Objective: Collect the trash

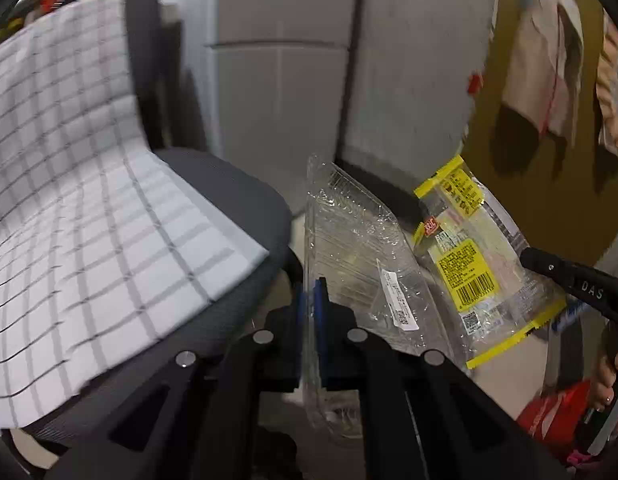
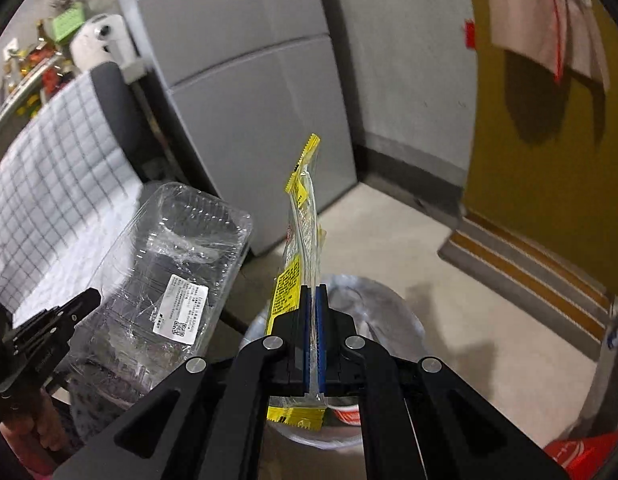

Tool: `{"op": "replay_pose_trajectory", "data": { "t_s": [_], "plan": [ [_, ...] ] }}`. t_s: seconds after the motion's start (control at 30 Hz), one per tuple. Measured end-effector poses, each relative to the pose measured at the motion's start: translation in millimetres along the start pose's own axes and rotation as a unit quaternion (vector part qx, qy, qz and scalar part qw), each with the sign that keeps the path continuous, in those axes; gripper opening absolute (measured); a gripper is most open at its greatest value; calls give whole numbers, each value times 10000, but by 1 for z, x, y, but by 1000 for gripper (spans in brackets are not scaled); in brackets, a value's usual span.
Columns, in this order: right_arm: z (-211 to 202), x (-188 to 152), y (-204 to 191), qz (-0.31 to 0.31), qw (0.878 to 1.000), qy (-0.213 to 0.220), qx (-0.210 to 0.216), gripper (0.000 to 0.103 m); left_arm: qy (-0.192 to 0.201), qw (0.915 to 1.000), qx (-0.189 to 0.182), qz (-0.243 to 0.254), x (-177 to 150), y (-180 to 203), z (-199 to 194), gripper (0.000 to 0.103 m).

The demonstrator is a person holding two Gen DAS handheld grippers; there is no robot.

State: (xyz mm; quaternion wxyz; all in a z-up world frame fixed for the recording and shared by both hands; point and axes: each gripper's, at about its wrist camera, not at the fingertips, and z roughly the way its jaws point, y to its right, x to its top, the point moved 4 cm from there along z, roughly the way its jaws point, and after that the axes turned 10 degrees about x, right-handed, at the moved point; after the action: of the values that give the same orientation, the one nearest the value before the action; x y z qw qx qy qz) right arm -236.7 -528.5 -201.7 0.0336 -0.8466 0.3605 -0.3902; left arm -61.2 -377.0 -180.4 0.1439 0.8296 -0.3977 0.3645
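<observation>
Both tongs are full right now: the left tongs (image 1: 312, 300) are clamped on the edge of a crinkly clear plastic clamshell food container (image 1: 349, 240) with a white label, and the right tongs (image 2: 316, 300) are pinched shut on a flat clear-and-yellow plastic snack wrapper (image 2: 303, 240) with a barcode. Both pieces are up in the air, side by side and just apart. The wrapper stands on edge, long axis running straight out from the tongs and upward, top end curling a little. The container's long side also points away from its tongs. Directly under the wrapper there's a round bin lined with a clear bag (image 2: 389, 308), rim open and unobstructed. To the left it's tighter: a dark grey office chair (image 1: 229, 184) draped with a white checked cloth (image 1: 89, 200) sits close. Pale floor (image 2: 449, 320) on the right is open up to the yellow wall (image 2: 529, 180).
</observation>
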Motion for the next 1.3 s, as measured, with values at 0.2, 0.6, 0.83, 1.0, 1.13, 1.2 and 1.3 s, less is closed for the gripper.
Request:
{"op": "replay_pose_trajectory", "data": {
  "t_s": [0.2, 0.6, 0.83, 1.0, 1.13, 1.2, 1.3],
  "plan": [
    [34, -28, 35, 450, 9975, -542, -113, 3, -558, 9976, -106, 404, -10, 33, 43, 4],
    [62, -47, 58, 619, 9916, -1046, -446, 40, -799, 9946, -326, 577, -18, 47, 56, 59],
    [31, -18, -6, -310, 9958, -816, -281, 63, -379, 9991, 62, 167, 1, 6, 7, 71],
    [1, -11, -71, -1041, 9922, -686, 41, 81, -245, 9986, 435, -187, 0, -34, -45, 88],
    [-23, -4, -118, -1508, 9868, -540, 244, 88, -17, 9961, 707, -521, -2, -66, -89, 96],
    [-34, -3, -140, -1715, 9830, -528, 394, 89, 30, 9935, 877, -729, -4, -83, -110, 96],
    [-47, 0, -164, -2009, 9774, -462, 470, 90, 2, 9895, 1038, -1005, -8, -103, -132, 96]
  ]
}}
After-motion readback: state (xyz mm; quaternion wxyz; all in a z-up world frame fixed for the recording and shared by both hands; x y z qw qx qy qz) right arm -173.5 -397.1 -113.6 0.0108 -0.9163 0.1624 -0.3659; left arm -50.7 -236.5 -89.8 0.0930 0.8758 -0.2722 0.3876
